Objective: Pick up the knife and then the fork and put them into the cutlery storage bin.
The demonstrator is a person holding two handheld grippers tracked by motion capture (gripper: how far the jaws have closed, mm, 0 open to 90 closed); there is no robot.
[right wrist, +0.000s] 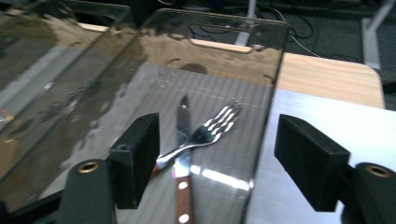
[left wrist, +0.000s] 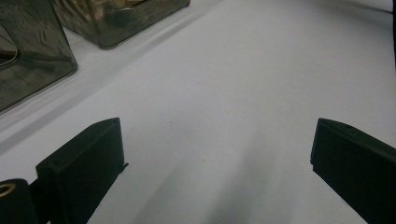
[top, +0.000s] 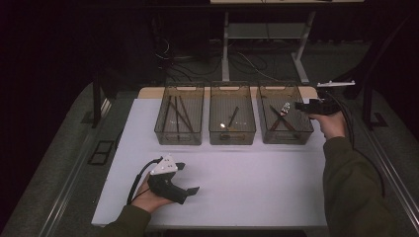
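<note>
Text on bins (top: 232, 129): none I can read.
Labels on fork (right wrist: 212, 130) and knife (right wrist: 183, 158) in the bin: none I can make out.
Marks on the grippers beside the bins: none legible to me.

Tabletop (top: 257, 187) white, wood-tan strip at far edge. Bins (top: 285, 136) smoky clear grey. Fork (right wrist: 205, 135) shiny silver — knife (right wrist: 183, 154) silver blade, brown handle, pale rivets. Tongs (right wrist: 217, 170) black. Sleeve (top: 353, 192) olive green.
</note>
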